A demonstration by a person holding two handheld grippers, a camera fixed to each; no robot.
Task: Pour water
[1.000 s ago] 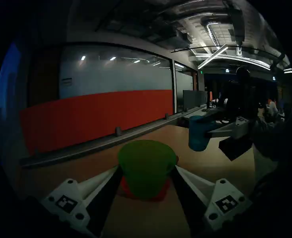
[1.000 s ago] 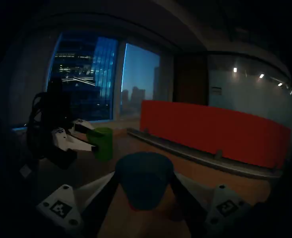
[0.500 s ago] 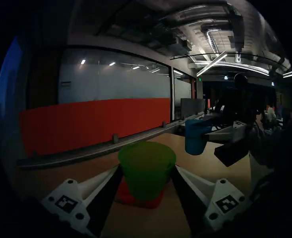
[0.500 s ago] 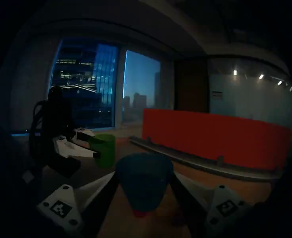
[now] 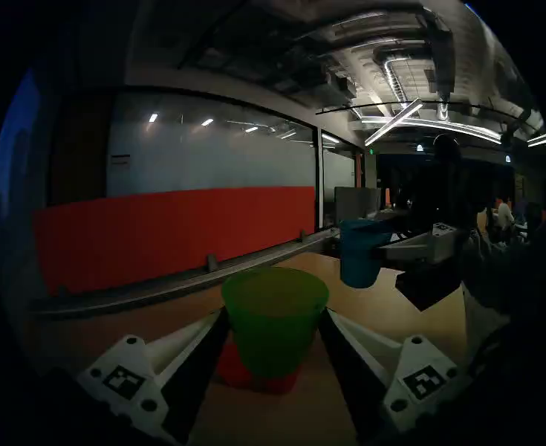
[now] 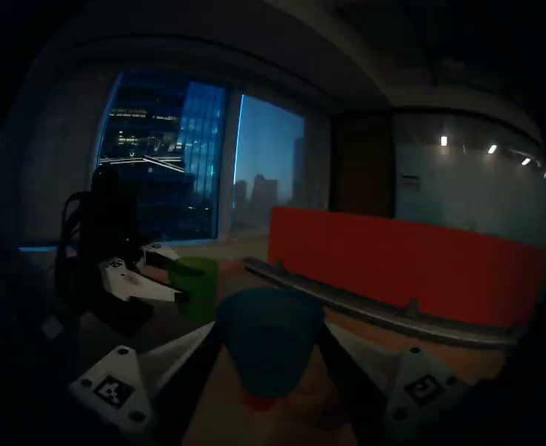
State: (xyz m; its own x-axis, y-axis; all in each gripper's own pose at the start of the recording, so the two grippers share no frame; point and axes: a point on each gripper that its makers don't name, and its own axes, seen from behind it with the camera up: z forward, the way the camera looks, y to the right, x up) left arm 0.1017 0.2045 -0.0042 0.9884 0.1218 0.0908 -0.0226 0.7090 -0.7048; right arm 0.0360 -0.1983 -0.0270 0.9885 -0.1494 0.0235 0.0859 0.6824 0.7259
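Observation:
In the left gripper view a green cup point(image 5: 275, 317) stands upright between the white fingers of my left gripper point(image 5: 273, 334), which is shut on it and holds it above a red cup point(image 5: 252, 372) on the wooden table point(image 5: 391, 297). Farther off to the right, my right gripper point(image 5: 377, 256) holds a blue cup point(image 5: 359, 253) in the air. In the right gripper view the blue cup point(image 6: 270, 340) sits upright between the fingers of my right gripper point(image 6: 270, 357). The green cup point(image 6: 196, 288) and the left gripper point(image 6: 176, 290) are off to the left there. A bit of the red cup point(image 6: 258, 402) peeks out below the blue cup.
A red partition point(image 5: 176, 227) with a grey rail point(image 5: 183, 275) runs along the table's far edge. Behind it is a glass wall point(image 5: 213, 149). Dark windows point(image 6: 169, 171) with a night skyline lie to the left in the right gripper view. The room is dim.
Both cups have risen a little over the table. The blue cup has drifted left and closer to the green cup in the left gripper view. The red cup shows more beneath the green cup.

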